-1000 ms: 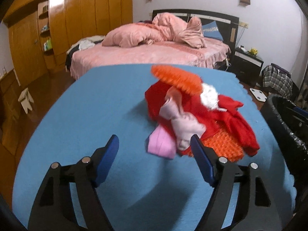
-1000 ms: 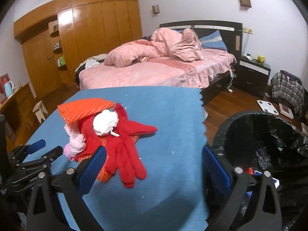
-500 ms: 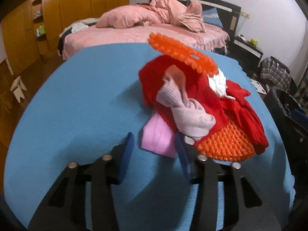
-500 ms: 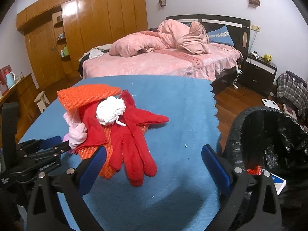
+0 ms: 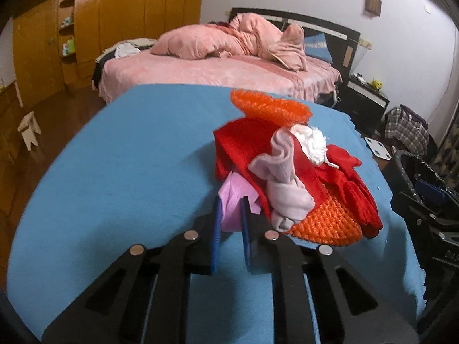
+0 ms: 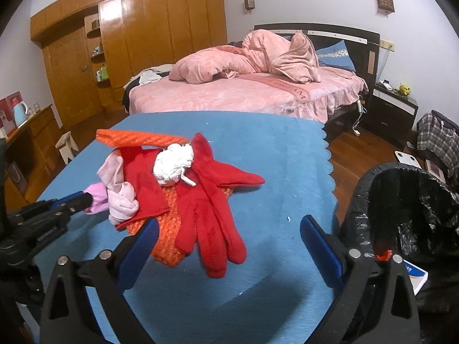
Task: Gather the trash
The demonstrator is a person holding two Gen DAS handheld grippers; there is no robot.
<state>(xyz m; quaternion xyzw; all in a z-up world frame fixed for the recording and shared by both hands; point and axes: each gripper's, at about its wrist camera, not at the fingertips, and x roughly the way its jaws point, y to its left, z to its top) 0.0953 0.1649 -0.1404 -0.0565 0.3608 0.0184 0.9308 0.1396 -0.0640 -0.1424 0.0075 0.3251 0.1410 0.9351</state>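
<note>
A heap lies on the blue table (image 5: 120, 172): a red glove (image 6: 212, 215), orange knit pieces (image 5: 324, 223), a pale pink sock (image 5: 284, 189), a white paper wad (image 6: 172, 166) and a pink paper scrap (image 5: 232, 200). My left gripper (image 5: 231, 218) is shut on the pink scrap at the heap's near edge; it also shows in the right wrist view (image 6: 86, 199). My right gripper (image 6: 229, 243) is open and empty, above the table just in front of the glove. A black-lined trash bin (image 6: 407, 209) stands to the right of the table.
A bed with pink bedding (image 6: 243, 91) stands beyond the table. A dark nightstand (image 6: 393, 111) and a plaid bag (image 6: 439, 134) are at the right. Wooden wardrobes (image 6: 129, 43) and a small white stool (image 6: 67, 146) are at the left.
My left gripper moved up to the heap and its jaws went from wide open to shut on the pink scrap. My right gripper stayed open and shifted slightly.
</note>
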